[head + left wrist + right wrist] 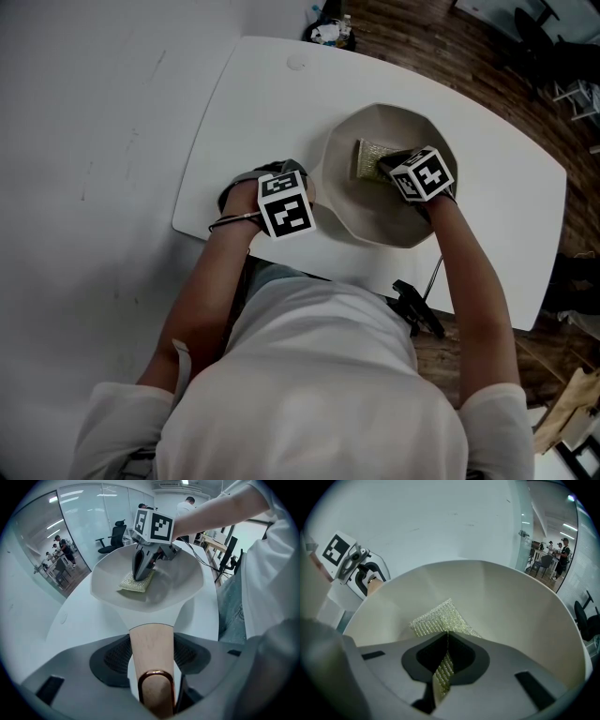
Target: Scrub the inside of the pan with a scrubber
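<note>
A white pan with a pale wooden handle sits on the white table. My left gripper is shut on that handle, which fills the gap between its pads. A yellow-green mesh scrubber lies flat on the pan's inside. My right gripper reaches down into the pan and is shut on the scrubber's near edge. In the right gripper view a fold of the scrubber is pinched between the jaws of the right gripper. The left gripper view shows the same grip inside the pan.
The table's near edge runs just in front of the person's body, where a black clamp and cable sit. Small items stand past the table's far edge. Wooden floor, office chairs and people lie beyond.
</note>
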Available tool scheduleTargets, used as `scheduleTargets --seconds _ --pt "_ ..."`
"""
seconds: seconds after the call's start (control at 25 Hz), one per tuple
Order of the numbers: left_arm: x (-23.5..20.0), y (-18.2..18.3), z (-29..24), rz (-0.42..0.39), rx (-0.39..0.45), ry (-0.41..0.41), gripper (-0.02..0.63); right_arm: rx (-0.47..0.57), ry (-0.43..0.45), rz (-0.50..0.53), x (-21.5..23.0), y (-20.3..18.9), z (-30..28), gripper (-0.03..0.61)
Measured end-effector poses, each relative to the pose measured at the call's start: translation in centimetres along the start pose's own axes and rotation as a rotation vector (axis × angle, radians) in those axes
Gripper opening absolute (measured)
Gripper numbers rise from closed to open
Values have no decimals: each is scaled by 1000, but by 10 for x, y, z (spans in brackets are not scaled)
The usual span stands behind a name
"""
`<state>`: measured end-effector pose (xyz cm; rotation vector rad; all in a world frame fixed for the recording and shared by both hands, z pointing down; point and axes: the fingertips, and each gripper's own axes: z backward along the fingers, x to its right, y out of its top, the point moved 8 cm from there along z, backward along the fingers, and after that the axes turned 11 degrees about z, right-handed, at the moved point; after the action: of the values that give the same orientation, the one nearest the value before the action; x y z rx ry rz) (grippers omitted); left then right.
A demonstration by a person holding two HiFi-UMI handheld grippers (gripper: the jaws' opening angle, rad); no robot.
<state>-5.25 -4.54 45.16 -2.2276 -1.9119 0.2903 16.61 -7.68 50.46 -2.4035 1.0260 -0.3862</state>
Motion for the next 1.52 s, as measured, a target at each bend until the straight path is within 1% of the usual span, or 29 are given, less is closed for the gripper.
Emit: scheduleTargets --seconds 0.28,0.4,0.6,1.04,1.52 --pt "0 -2 4 -7 27 -6 239 -13 17 -9 -9 2 -1 26" --pt "-1 -4 4 -23 32 -8 241 -28 30 -4 -16 5 -3 26" --pt "-3 -5 4 -43 37 -18 241 -45 81 -20 -28 7 -6 26" --pt "-4 -3 4 -48 19 -47 245 -46 174 -93 -48 12 -10 26" --pt "-4 -1 3 -66 9 -47 246 -38 227 -52 -61 31 -27 25"
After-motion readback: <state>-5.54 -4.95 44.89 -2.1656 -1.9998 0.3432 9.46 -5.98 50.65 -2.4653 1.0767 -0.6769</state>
